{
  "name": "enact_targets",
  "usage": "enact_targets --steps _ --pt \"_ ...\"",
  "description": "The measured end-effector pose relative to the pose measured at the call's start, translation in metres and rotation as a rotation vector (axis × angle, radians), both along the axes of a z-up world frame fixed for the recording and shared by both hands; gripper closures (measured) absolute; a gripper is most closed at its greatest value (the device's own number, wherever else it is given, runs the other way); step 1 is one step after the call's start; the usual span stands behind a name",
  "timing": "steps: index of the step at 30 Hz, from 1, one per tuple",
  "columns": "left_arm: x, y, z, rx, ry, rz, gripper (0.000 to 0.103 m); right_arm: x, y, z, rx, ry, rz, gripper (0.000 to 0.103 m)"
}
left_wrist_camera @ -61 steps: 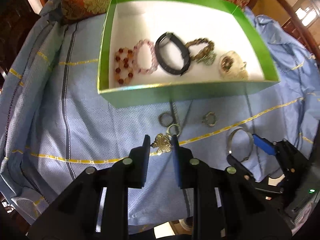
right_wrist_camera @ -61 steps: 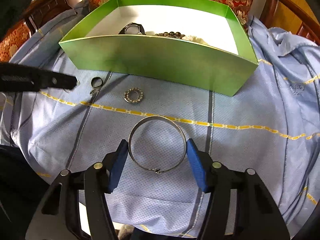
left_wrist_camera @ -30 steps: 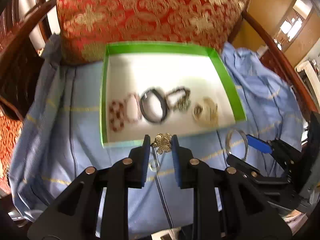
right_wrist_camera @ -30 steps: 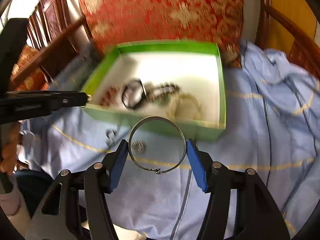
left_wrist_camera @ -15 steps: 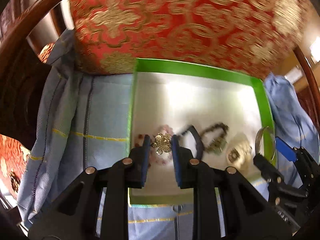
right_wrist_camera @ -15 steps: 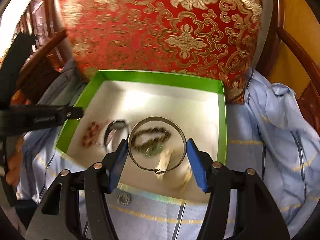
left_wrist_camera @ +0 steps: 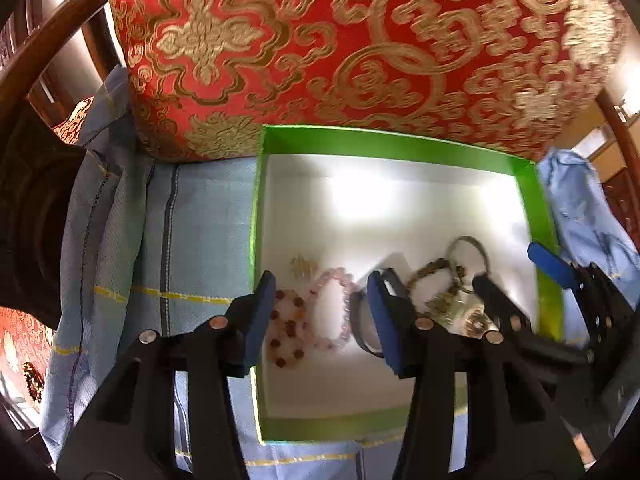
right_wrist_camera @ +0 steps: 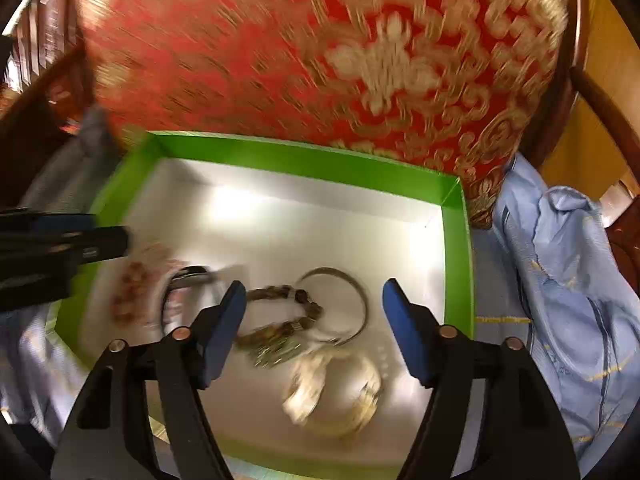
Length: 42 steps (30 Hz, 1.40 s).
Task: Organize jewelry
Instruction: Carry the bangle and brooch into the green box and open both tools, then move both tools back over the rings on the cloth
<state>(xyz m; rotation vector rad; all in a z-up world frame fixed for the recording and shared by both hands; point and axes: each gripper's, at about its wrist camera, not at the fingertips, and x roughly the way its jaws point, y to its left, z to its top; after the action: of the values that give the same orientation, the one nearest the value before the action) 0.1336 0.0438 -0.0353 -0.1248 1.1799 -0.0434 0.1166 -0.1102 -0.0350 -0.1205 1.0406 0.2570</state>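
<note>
A green box (left_wrist_camera: 400, 142) with a white floor holds the jewelry. My left gripper (left_wrist_camera: 322, 298) is open above its left part. The gold flower pendant (left_wrist_camera: 303, 266) lies on the floor beyond a red bead bracelet (left_wrist_camera: 286, 328) and a pink bead bracelet (left_wrist_camera: 332, 308). My right gripper (right_wrist_camera: 314, 306) is open over the box (right_wrist_camera: 304, 156). The silver bangle (right_wrist_camera: 352, 300) lies below it, against a brown bead bracelet (right_wrist_camera: 280, 316). A black band (right_wrist_camera: 182, 284) and pale pieces (right_wrist_camera: 332, 396) also lie inside. My right gripper also shows in the left wrist view (left_wrist_camera: 516, 272).
The box sits on a light blue cloth (left_wrist_camera: 192, 240) over a seat. A red and gold cushion (left_wrist_camera: 340, 48) stands right behind the box. Dark wooden chair arms (right_wrist_camera: 600, 92) rise at both sides. Bunched cloth (right_wrist_camera: 568, 272) lies right of the box.
Both grippers rose from the cloth and moved over the box. The left one opened and dropped the gold pendant; the right one opened and dropped the silver bangle.
</note>
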Motion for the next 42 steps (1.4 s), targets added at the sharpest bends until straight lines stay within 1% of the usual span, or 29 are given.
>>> enact_targets --steps 3,5,6,8,9,11,12,13,14,15,16,19,22,23,24,25,28,29,31,33,34,35,37,39,40,41,42 --pt "-0.012 -0.002 0.011 -0.047 -0.017 -0.015 0.052 -0.029 -0.006 0.024 0.069 -0.034 0.031 0.032" --pt "-0.025 -0.007 0.019 -0.061 -0.028 -0.045 0.051 -0.056 -0.013 0.039 0.147 -0.029 0.071 0.032" --pt "-0.032 -0.010 0.023 -0.065 -0.032 -0.061 0.050 -0.064 -0.014 0.041 0.164 -0.025 0.085 0.032" --pt "-0.054 -0.014 0.027 -0.085 -0.027 -0.092 0.045 -0.090 -0.014 0.043 0.195 -0.005 0.128 0.033" --pt "-0.066 -0.016 0.028 -0.098 -0.018 -0.107 0.045 -0.099 -0.014 0.041 0.200 0.008 0.145 0.037" --pt "-0.083 -0.021 0.024 -0.117 0.003 -0.137 0.045 -0.118 -0.008 0.021 0.184 0.074 0.192 0.056" --pt "-0.091 -0.025 0.021 -0.127 0.007 -0.161 0.045 -0.123 -0.003 0.011 0.166 0.102 0.209 0.059" --pt "-0.098 -0.028 0.016 -0.122 0.013 -0.172 0.043 -0.128 0.004 -0.008 0.122 0.143 0.219 0.062" --pt "-0.103 -0.028 0.011 -0.111 0.024 -0.170 0.040 -0.129 0.006 -0.018 0.097 0.156 0.210 0.062" --pt "-0.104 -0.030 0.003 -0.102 0.041 -0.163 0.039 -0.131 0.009 -0.027 0.080 0.166 0.200 0.062" --pt "-0.110 -0.021 0.002 -0.099 0.054 -0.154 0.039 -0.128 0.012 -0.036 0.088 0.171 0.190 0.062" --pt "-0.106 -0.011 -0.015 -0.088 0.113 -0.111 0.039 -0.119 0.019 -0.048 0.092 0.155 0.165 0.062" --pt "-0.102 -0.004 -0.025 -0.088 0.153 -0.075 0.037 -0.114 0.030 -0.059 0.072 0.141 0.183 0.063" --pt "-0.101 -0.002 -0.027 -0.088 0.161 -0.068 0.037 -0.115 0.034 -0.059 0.071 0.150 0.196 0.077" --pt "-0.100 -0.002 -0.029 -0.086 0.167 -0.064 0.037 -0.115 0.036 -0.061 0.071 0.166 0.211 0.081" --pt "-0.100 -0.002 -0.031 -0.082 0.169 -0.063 0.035 -0.117 0.035 -0.060 0.061 0.166 0.220 0.082" --pt "-0.099 -0.006 -0.037 -0.063 0.183 -0.073 0.032 -0.133 0.029 -0.054 0.060 0.220 0.278 0.082" --pt "-0.099 -0.008 -0.039 -0.054 0.189 -0.077 0.032 -0.140 0.026 -0.052 0.045 0.230 0.301 0.082" --pt "-0.097 -0.013 -0.047 -0.031 0.206 -0.084 0.032 -0.148 0.016 -0.048 0.013 0.228 0.302 0.081" --pt "-0.094 -0.018 -0.054 -0.007 0.222 -0.093 0.032 -0.150 0.003 -0.043 0.011 0.194 0.255 0.075" --pt "-0.093 -0.021 -0.057 -0.003 0.225 -0.096 0.032 -0.150 -0.002 -0.042 0.013 0.184 0.236 0.070" --pt "-0.092 -0.023 -0.059 0.000 0.227 -0.099 0.032 -0.148 -0.006 -0.041 0.015 0.178 0.209 0.065" --pt "-0.089 -0.028 -0.064 0.006 0.230 -0.103 0.032 -0.146 -0.010 -0.040 0.027 0.182 0.177 0.059" --pt "-0.085 -0.030 -0.069 0.009 0.234 -0.101 0.036 -0.147 -0.010 -0.039 0.050 0.187 0.177 0.056" --pt "-0.083 -0.029 -0.072 0.005 0.241 -0.097 0.043 -0.148 -0.008 -0.039 0.053 0.189 0.181 0.056" --pt "-0.081 -0.028 -0.075 -0.005 0.250 -0.088 0.053 -0.150 -0.007 -0.040 0.052 0.190 0.185 0.056" --pt "-0.080 -0.026 -0.078 -0.013 0.258 -0.080 0.057 -0.150 -0.005 -0.042 0.052 0.192 0.188 0.056"
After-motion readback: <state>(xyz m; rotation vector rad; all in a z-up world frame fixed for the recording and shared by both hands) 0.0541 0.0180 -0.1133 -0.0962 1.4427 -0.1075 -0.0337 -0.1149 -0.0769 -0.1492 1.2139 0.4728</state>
